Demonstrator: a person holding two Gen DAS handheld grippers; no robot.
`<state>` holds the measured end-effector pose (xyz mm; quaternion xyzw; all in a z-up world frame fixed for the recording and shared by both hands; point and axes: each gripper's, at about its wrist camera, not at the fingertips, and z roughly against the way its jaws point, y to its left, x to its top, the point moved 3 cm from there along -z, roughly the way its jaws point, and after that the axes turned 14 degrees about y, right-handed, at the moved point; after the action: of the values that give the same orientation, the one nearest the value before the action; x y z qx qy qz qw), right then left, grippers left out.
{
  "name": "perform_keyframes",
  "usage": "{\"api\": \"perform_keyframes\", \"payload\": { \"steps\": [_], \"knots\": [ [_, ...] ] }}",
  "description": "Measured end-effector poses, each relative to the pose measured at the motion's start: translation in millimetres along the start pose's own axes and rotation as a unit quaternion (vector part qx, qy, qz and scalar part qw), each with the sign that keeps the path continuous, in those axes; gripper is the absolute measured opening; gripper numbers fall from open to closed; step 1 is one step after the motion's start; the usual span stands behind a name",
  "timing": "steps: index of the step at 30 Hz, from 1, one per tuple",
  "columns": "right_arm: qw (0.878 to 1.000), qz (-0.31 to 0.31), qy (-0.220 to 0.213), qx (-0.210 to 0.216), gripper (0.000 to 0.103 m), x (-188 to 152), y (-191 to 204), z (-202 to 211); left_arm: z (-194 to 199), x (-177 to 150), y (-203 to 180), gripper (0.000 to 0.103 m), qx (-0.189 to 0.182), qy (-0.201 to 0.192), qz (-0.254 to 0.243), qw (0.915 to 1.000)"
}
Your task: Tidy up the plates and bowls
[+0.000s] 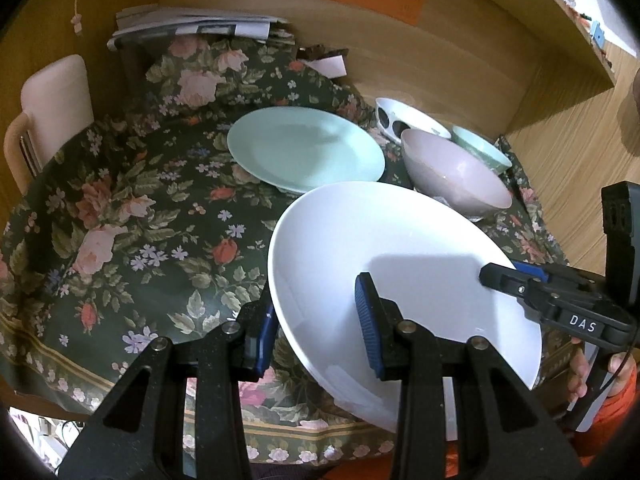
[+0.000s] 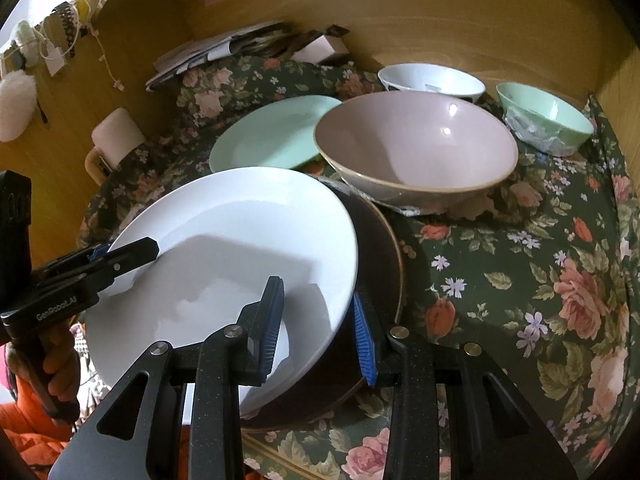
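A white plate [image 1: 400, 256] is held tilted above the floral tablecloth [image 1: 120, 216]; it also shows in the right wrist view [image 2: 240, 232]. My left gripper [image 1: 316, 324] is shut on the plate's near-left rim. My right gripper [image 2: 318, 320] is shut on its right rim; it shows in the left wrist view [image 1: 496, 274] too. A dark brown plate [image 2: 384, 264] lies under the white one. A mint plate [image 1: 304, 148] lies further back. A pink bowl [image 2: 416, 144], a white bowl [image 2: 432, 78] and a mint bowl [image 2: 544, 116] stand at the back right.
A wooden wall [image 1: 400, 52] closes the back and sides. A stack of papers [image 1: 192, 26] lies at the back left. A pale chair back [image 1: 56, 96] stands at the left. The tablecloth [image 2: 540, 264] lies bare at the right.
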<state>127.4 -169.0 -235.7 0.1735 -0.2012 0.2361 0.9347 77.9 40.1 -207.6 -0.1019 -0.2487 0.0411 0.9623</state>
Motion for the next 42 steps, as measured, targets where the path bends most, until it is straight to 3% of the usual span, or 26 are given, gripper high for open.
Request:
{"api": "perform_keyframes", "payload": {
  "steps": [30,35,42],
  "knots": [
    [1.000,-0.010,0.022,-0.006,0.030,1,-14,1,-24,4,-3,0.037,-0.002,0.017,-0.009,0.9998],
    [0.999,-0.007,0.005,-0.036,0.030,0,-16,12,-24,6,-4,0.037,-0.001,0.013,-0.013,0.9998],
    [0.999,-0.010,-0.008,-0.033,0.030,4,-19,21,-20,9,-5,0.037,0.008,0.003,-0.023,0.9997]
  ]
}}
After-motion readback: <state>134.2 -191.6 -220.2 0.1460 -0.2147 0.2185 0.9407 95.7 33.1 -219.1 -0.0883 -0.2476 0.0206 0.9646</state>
